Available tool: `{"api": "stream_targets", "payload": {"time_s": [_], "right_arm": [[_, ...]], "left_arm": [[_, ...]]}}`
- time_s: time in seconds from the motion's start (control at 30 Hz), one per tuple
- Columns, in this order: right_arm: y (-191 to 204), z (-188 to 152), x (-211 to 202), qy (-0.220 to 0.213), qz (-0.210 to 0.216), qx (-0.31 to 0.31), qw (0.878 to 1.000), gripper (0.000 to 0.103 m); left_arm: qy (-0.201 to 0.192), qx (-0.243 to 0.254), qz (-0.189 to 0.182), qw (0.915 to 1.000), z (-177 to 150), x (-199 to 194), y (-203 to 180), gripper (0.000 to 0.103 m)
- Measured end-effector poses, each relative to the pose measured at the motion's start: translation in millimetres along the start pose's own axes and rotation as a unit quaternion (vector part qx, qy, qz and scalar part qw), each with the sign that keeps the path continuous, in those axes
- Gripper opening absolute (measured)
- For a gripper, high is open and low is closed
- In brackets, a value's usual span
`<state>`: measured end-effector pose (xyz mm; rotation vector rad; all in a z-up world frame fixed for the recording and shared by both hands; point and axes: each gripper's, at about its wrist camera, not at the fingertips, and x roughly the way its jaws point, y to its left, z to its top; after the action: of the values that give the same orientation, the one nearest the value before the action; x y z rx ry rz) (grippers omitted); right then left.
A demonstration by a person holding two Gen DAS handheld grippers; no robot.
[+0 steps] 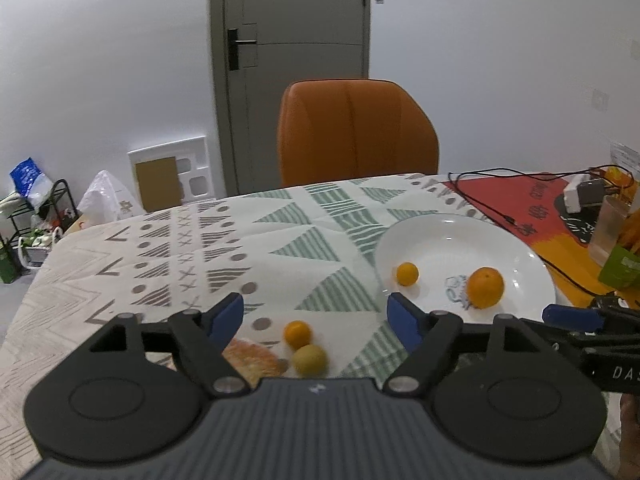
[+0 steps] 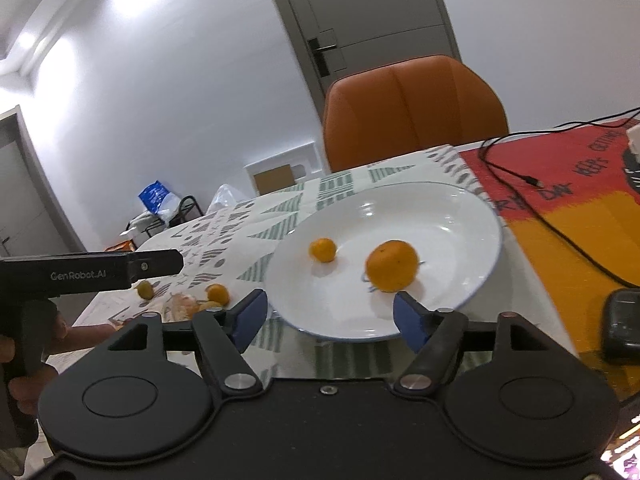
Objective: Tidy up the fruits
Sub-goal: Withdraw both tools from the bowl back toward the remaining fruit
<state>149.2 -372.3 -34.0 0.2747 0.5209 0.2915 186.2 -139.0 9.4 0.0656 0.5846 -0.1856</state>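
Note:
A white plate (image 1: 440, 236) (image 2: 452, 208) on the patterned cloth holds a large orange (image 1: 485, 287) (image 2: 392, 266) and a small orange (image 1: 407, 273) (image 2: 323, 249). Left of the plate, on the cloth, lie a small orange (image 1: 297, 334) (image 2: 217, 293), a yellowish fruit (image 1: 309, 360) and a piece of peel (image 1: 252, 358) (image 2: 182, 306). Another small yellowish fruit (image 2: 145, 290) lies further left. My left gripper (image 1: 316, 320) is open above these loose fruits. My right gripper (image 2: 330, 316) is open over the plate's near rim, and it shows at the right edge of the left wrist view.
An orange chair (image 1: 356, 132) stands at the table's far side before a grey door (image 1: 296, 40). A red and orange mat (image 2: 560, 184) with a black cable (image 2: 520, 184) covers the right. A dark device (image 2: 622, 326) lies near right. Boxes and a cup (image 1: 608, 232) crowd the far right.

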Motion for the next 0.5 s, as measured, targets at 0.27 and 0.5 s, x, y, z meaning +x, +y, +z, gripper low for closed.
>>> {"api": "stream_targets", "payload": {"time_s": [0.27, 0.5], "right_arm": [[25, -4, 12, 0.008, 0.019, -0.013, 1.0, 0.086], [50, -10, 24, 0.027, 0.044, -0.033, 0.998, 0.088]], "left_arm": [[0.002, -0.026, 0.024, 0.9994, -12, -13, 31, 0.078], [0.001, -0.047, 0.048, 0.9978, -28, -28, 59, 0.078]]}}
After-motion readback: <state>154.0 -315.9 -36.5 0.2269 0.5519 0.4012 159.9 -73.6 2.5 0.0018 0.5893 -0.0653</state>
